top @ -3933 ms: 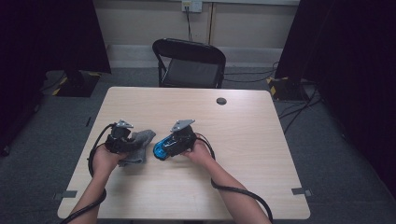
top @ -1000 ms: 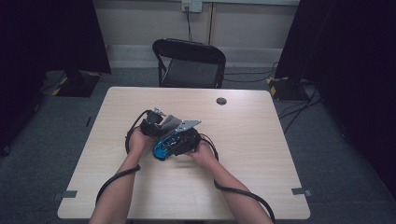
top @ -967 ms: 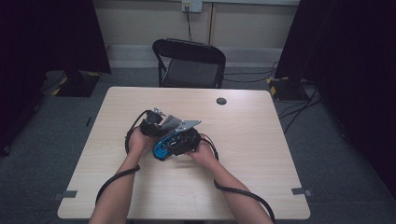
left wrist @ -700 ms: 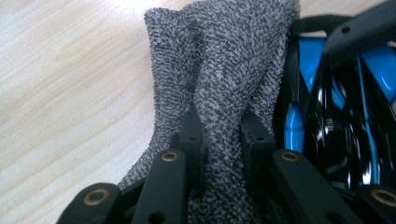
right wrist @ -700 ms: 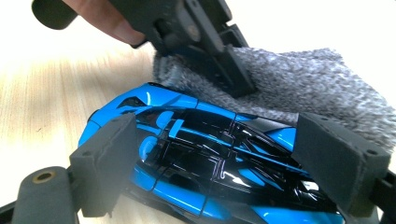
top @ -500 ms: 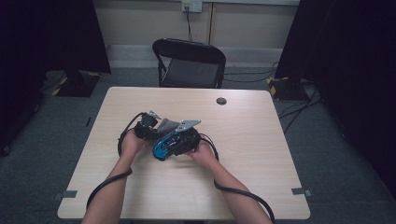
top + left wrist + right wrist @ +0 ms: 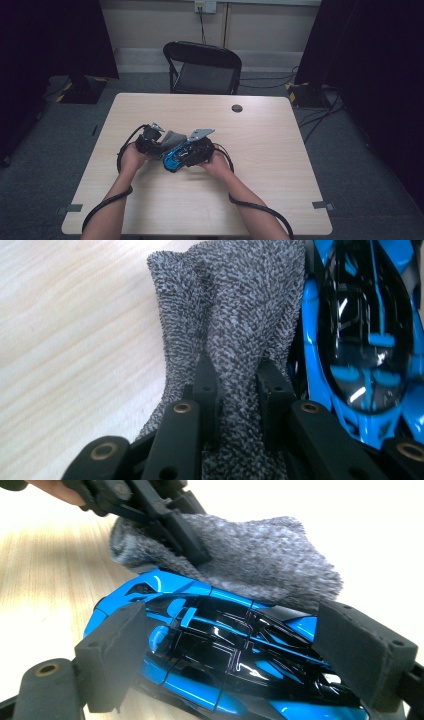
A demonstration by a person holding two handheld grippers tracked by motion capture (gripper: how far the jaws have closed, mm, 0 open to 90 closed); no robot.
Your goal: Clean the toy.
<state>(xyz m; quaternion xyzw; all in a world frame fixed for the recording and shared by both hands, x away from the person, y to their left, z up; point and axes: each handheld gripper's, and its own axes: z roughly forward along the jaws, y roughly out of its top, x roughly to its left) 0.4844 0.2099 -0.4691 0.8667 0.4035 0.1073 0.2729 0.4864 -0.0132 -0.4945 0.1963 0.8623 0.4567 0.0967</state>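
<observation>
Pinching a grey cloth (image 7: 235, 330), the left tool (image 7: 235, 385) presses it against the blue toy car (image 7: 215, 650), clamped in the right tool (image 7: 230, 660) mid-table (image 7: 280, 200); open surface toward three o'clock

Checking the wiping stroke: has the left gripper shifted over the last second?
Yes. The left gripper, shut on the grey cloth, has moved left and slightly nearer, away from the black disc on the table; it remains beside the blue toy car.

Toy car's (image 7: 365, 340) front and grey cloth's (image 7: 240, 315) top edge, both cut off.
</observation>
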